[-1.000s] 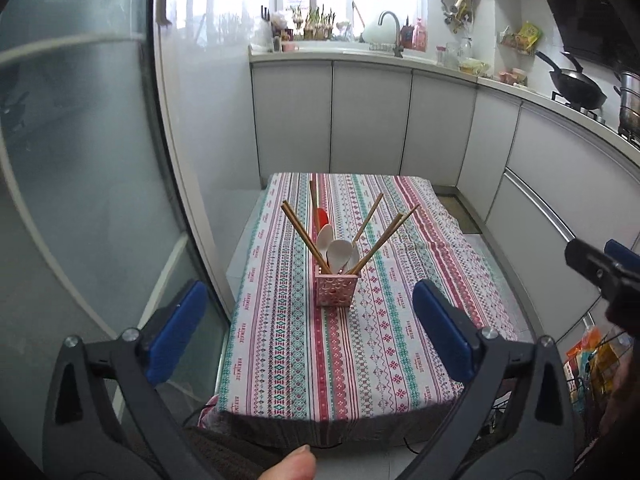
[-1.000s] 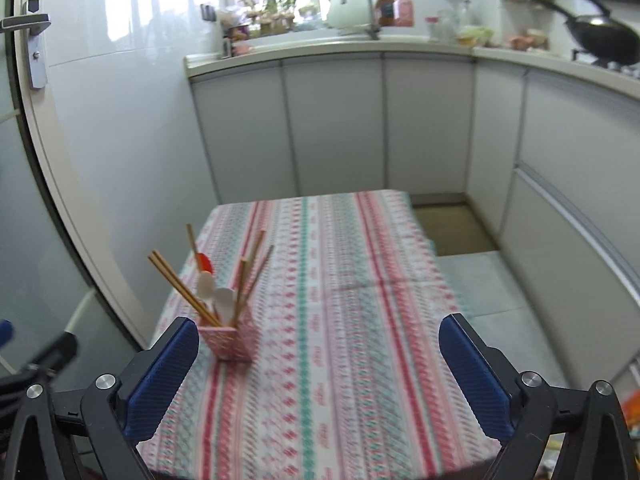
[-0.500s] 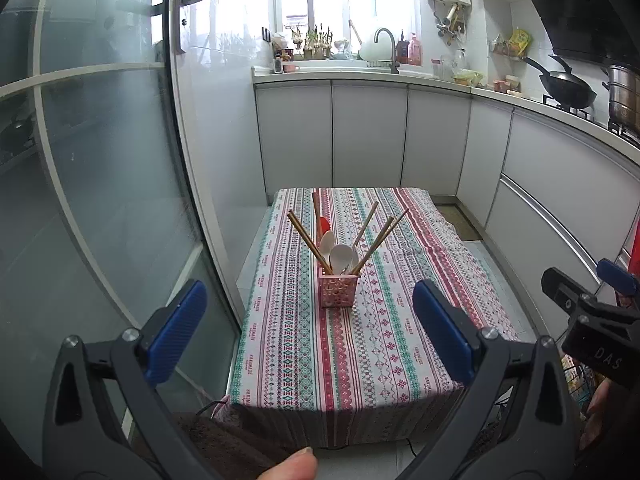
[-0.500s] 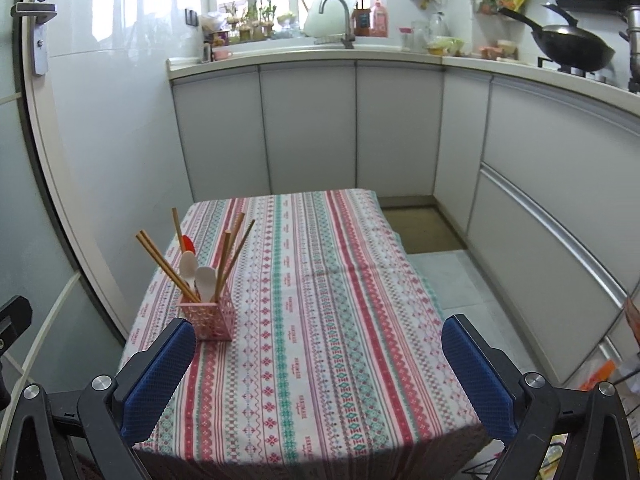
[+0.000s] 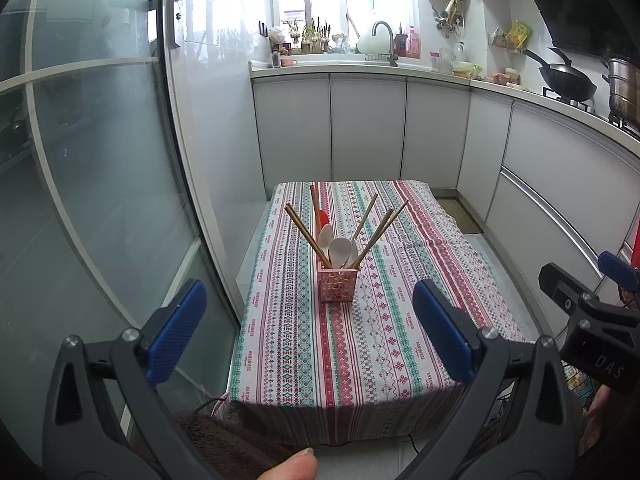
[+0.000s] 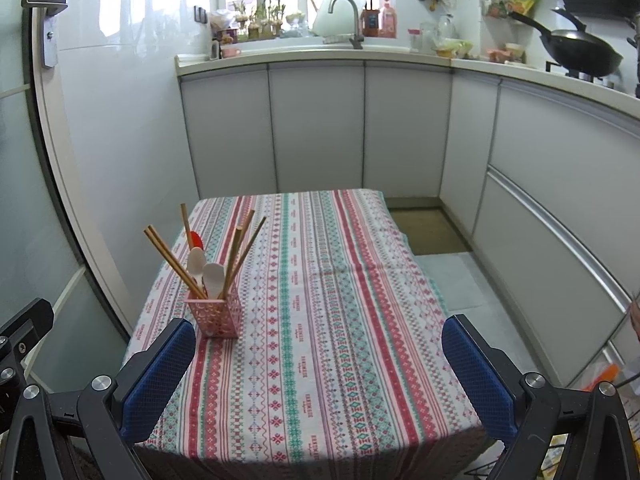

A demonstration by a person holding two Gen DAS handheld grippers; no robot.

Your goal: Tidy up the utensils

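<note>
Hovering short of the table (image 5: 400,360), both grippers sit empty. Left gripper (image 5: 310,328) has its blue pads (image 5: 176,336) spread wide, nothing between them; right gripper (image 6: 320,376) likewise has its fingers far apart over the near end of the striped cloth (image 6: 320,300), gripping nothing. Pink holder (image 5: 338,285) stands upright on the cloth, about mid-table in the left view, toward the table's left edge in the right view. Inside it: wooden chopsticks (image 5: 306,236) fanned out left and right, two white spoons (image 5: 340,250) bowl-up in the middle, and a red utensil (image 5: 322,216) behind them, type unclear. Rest of the cloth carries no loose utensils. Holder is well apart from both grippers; in the right view it sits just beyond the left pad (image 6: 158,376) but is not touched. Right gripper's black frame shows at the right edge of the left view; a thumb tip (image 5: 290,468) pokes in at the bottom there. Behind the table: white cabinets (image 6: 316,128), sink tap (image 6: 348,16), wok (image 6: 580,48) on the stove to the right, glass door (image 5: 80,180) to the left.
</note>
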